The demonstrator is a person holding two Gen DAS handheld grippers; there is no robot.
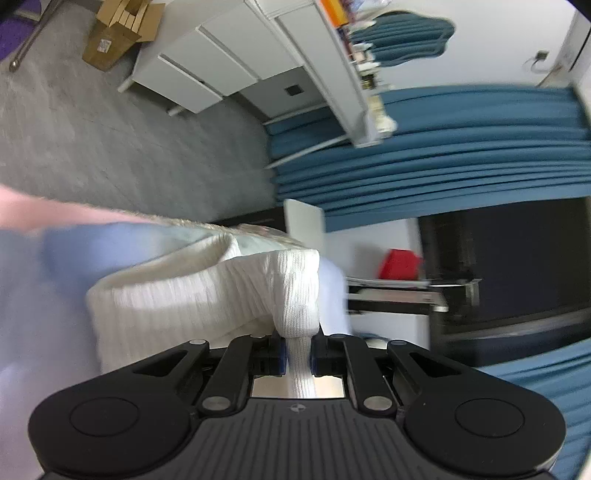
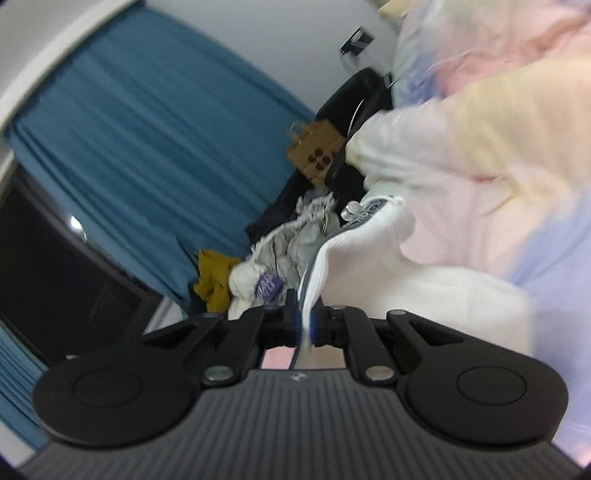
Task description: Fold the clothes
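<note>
A white ribbed knit garment point(image 1: 192, 291) hangs in the air in the left wrist view, and my left gripper point(image 1: 298, 352) is shut on a bunched fold of it. In the right wrist view my right gripper point(image 2: 303, 325) is shut on the garment's ribbed edge point(image 2: 321, 258), which has a dark stripe. The white cloth point(image 2: 424, 291) spreads to the right of that gripper. A blurred pastel pink, yellow and lilac fabric point(image 2: 491, 147) fills the upper right behind it. Both views are tilted and motion-blurred.
Blue curtains point(image 1: 461, 155) and white drawers point(image 1: 207, 70) stand over a grey floor point(image 1: 110, 140), with a cardboard box point(image 1: 118, 33) nearby. A pile of clothes point(image 2: 280, 243), a mustard cloth point(image 2: 214, 277), a brown paper bag point(image 2: 314, 151) and blue curtains point(image 2: 147, 147) lie beyond the right gripper.
</note>
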